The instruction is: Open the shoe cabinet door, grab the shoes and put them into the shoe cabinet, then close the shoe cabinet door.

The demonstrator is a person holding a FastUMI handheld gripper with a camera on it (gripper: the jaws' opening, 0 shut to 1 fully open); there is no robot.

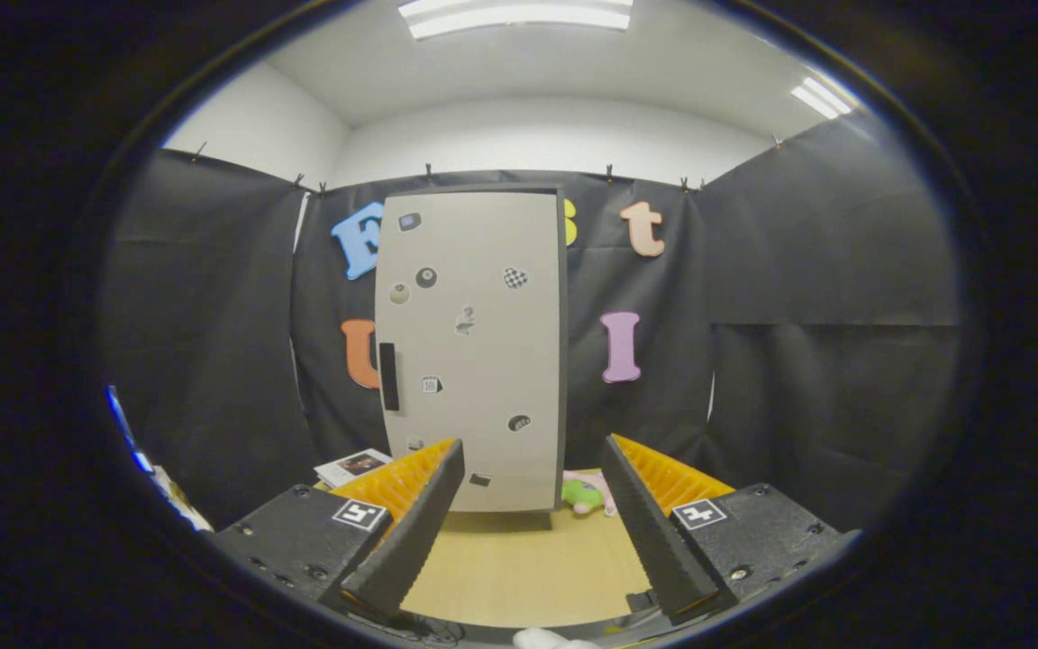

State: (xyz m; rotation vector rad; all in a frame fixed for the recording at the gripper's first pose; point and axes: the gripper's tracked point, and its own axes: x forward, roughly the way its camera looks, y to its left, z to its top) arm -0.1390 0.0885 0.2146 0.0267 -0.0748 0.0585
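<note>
A tall pale shoe cabinet point(472, 351) stands upright on the wooden tabletop point(528, 568), beyond my fingers and against the booth's back wall. Its door is shut and carries several small stickers. A dark vertical handle point(388, 376) sits on the door's left edge. My gripper point(532, 451) is open, with its fingers spread wide and nothing between them. The cabinet's lower part shows through the gap between the fingertips.
A green and pink soft toy point(587, 493) lies on the table at the cabinet's lower right. A printed booklet point(352, 466) lies to the cabinet's lower left, behind my left finger. Black cloth walls close in the table on three sides.
</note>
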